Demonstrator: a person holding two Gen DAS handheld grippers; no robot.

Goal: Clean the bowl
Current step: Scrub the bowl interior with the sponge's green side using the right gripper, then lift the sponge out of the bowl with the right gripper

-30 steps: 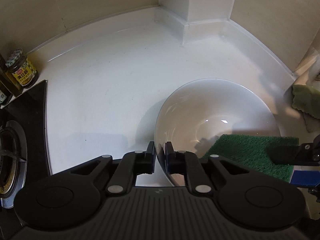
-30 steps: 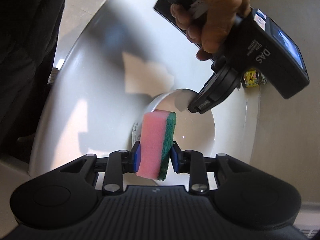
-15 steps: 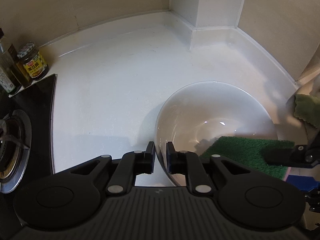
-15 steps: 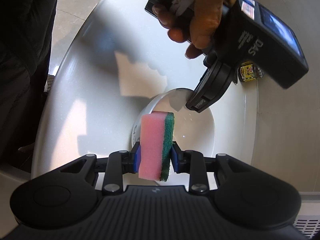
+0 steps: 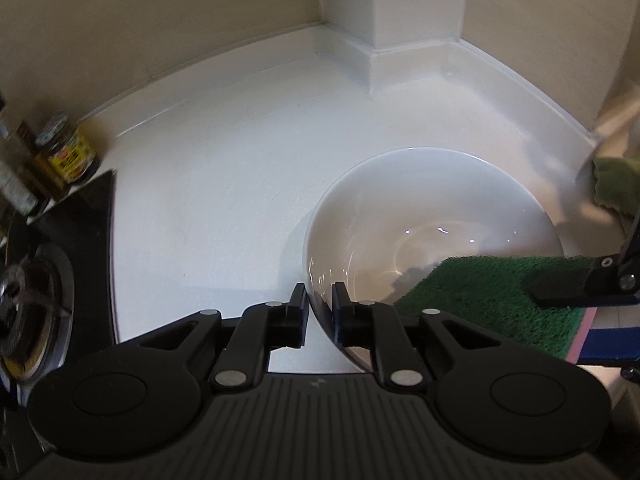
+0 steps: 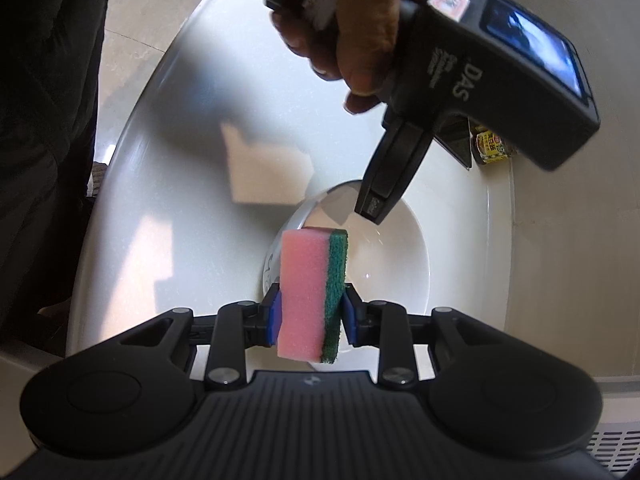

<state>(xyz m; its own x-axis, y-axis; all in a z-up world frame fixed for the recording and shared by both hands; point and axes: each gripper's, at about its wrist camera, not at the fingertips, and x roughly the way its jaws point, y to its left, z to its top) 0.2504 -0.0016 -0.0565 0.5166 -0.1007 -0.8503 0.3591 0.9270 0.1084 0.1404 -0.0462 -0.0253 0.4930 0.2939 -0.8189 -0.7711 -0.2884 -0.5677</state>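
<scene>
A white bowl (image 5: 432, 216) sits on the white counter (image 5: 224, 200). My left gripper (image 5: 320, 304) is shut on the bowl's near rim, one finger outside and one inside. The pink and green sponge (image 6: 314, 296) is clamped upright in my right gripper (image 6: 310, 316). In the left wrist view the sponge's green face (image 5: 488, 300) hangs over the bowl's right side. From the right wrist view the bowl (image 6: 384, 264) lies below and beyond the sponge, and a hand (image 6: 360, 20) holds the left gripper's body (image 6: 472, 92) above the bowl.
A gas burner (image 5: 28, 292) and black hob sit at the left, with a jar (image 5: 66, 152) and bottles behind. A green cloth (image 5: 616, 184) lies at the right by the wall. Wall corners close the back. A person in dark clothes (image 6: 44, 120) stands by the counter edge.
The left wrist camera has drawn back slightly, so the jar and burner sit further right in its view. In the right wrist view the sponge and bowl look a little closer; both grips are unchanged.
</scene>
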